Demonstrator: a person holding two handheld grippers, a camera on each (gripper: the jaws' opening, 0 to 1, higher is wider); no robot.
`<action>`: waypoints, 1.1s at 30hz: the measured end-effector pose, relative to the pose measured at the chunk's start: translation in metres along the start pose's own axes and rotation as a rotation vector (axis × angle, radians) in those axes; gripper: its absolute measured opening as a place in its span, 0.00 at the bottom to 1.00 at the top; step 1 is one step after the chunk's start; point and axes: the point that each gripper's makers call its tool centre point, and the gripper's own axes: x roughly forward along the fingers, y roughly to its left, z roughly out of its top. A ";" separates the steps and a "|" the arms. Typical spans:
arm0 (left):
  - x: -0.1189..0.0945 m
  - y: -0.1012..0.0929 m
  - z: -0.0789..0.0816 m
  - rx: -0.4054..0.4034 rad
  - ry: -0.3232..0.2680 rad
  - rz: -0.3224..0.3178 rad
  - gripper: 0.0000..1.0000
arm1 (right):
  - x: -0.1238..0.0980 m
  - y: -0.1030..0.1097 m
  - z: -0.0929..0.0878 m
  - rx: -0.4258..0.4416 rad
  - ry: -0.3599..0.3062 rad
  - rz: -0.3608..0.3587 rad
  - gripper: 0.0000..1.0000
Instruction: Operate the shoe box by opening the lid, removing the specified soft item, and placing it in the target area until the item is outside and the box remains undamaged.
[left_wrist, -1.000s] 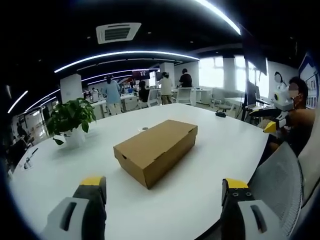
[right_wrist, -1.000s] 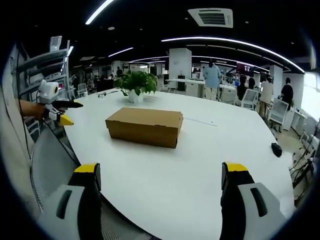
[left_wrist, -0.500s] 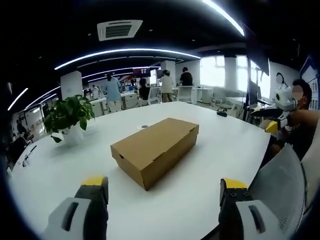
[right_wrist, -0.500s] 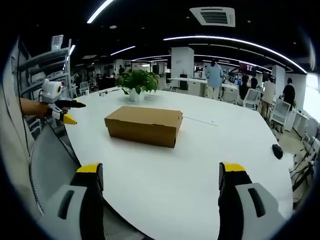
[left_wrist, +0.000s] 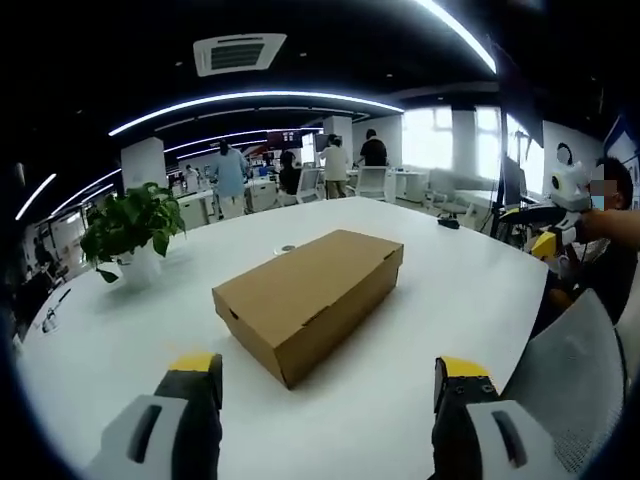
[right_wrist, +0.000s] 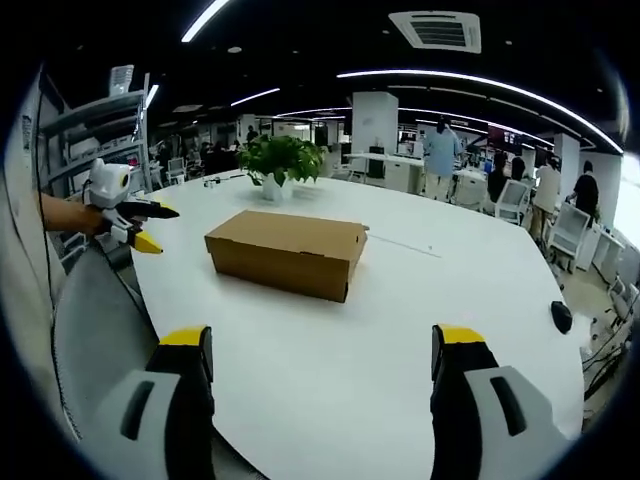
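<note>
**Closed shoe box mid-bench, both tongs spread and empty**

Left gripper view: a brown cardboard shoe box (left_wrist: 305, 298) lying flat on the white bench (left_wrist: 430, 300), lid down and shut, one corner turned toward the camera. Left tongs (left_wrist: 325, 385) low in the foreground, yellow-tipped jaws spread wide, holding nothing, well short of the box. Potted green plant (left_wrist: 128, 225) in a white pot at the far left of the bench, well apart from the box. Small round mark or disc on the bench surface just beyond the box, too small to identify. At the right edge, the right tongs (left_wrist: 545, 243) held in the air off the bench edge, above a grey mesh chair back (left_wrist: 570, 370). Several people (left_wrist: 228, 175) standing among desks and chairs in the open office behind.

Right gripper view: same shoe box (right_wrist: 285, 252), long side facing the camera, lid closed, resting near the middle of the bench (right_wrist: 330, 370). Right tongs (right_wrist: 322, 360) in the foreground, jaws wide apart and empty, apart from the box. Plant (right_wrist: 280, 160) behind the box. Left tongs (right_wrist: 148, 240) at the left edge, held in a hand beside the bench edge, not touching the box. Small dark object (right_wrist: 561, 316) on the bench at the far right.
</note>
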 end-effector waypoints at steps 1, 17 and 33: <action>0.001 0.001 0.000 0.000 0.000 0.002 0.88 | 0.001 -0.001 0.000 0.001 0.002 0.004 0.85; 0.023 0.017 -0.006 -0.002 0.023 0.059 0.84 | 0.036 -0.018 0.002 -0.049 0.024 0.069 0.80; 0.037 0.034 -0.015 -0.026 0.052 0.131 0.82 | 0.082 -0.027 0.017 -0.104 0.015 0.162 0.75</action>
